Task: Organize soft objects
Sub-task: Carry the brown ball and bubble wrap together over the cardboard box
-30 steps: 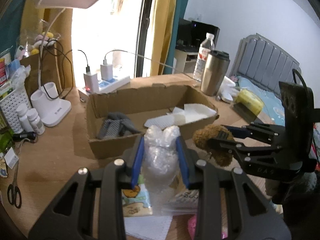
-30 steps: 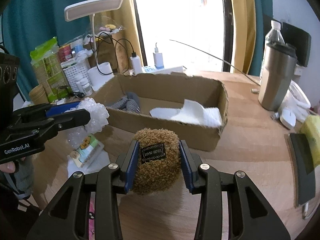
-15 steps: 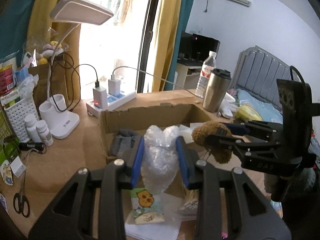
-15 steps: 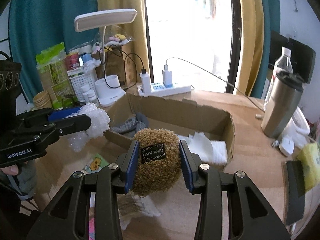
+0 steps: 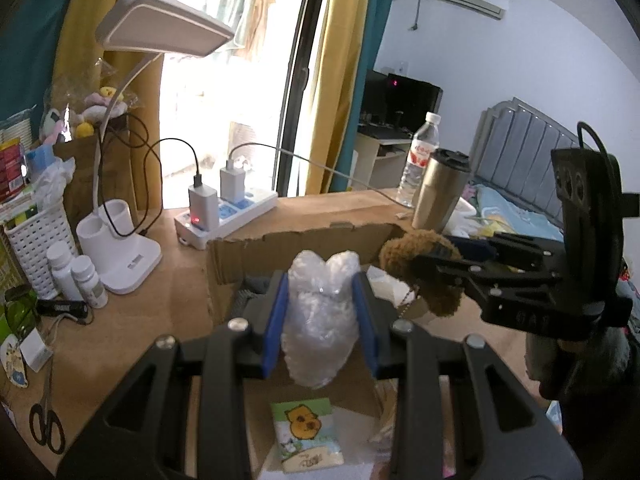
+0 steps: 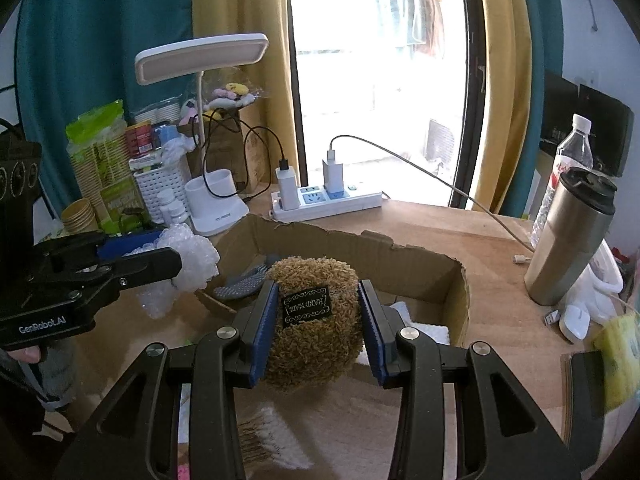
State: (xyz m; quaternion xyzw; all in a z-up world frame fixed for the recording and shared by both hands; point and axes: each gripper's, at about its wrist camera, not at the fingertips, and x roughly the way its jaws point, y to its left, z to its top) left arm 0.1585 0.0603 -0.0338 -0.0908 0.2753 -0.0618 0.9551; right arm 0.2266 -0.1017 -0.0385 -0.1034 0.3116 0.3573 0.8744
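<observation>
The bubble wrap (image 5: 320,316) and left gripper (image 5: 320,312) hide much of the cardboard box (image 5: 280,240). The tissue pack (image 5: 306,436) is partly cut off at the bottom edge.

Two handheld grippers, the left gripper (image 5: 320,312) and the right gripper (image 6: 318,320), over a desk holding one cardboard box (image 6: 360,246), one white desk lamp (image 6: 202,56), one power strip (image 6: 328,202) with two chargers (image 6: 288,190) plugged in, two white pill bottles (image 5: 76,280), one steel tumbler (image 6: 568,240), one water bottle (image 6: 570,152), one pair of scissors (image 5: 46,420), one bubble-wrap bundle (image 5: 320,316) and one brown plush (image 6: 316,312).
</observation>
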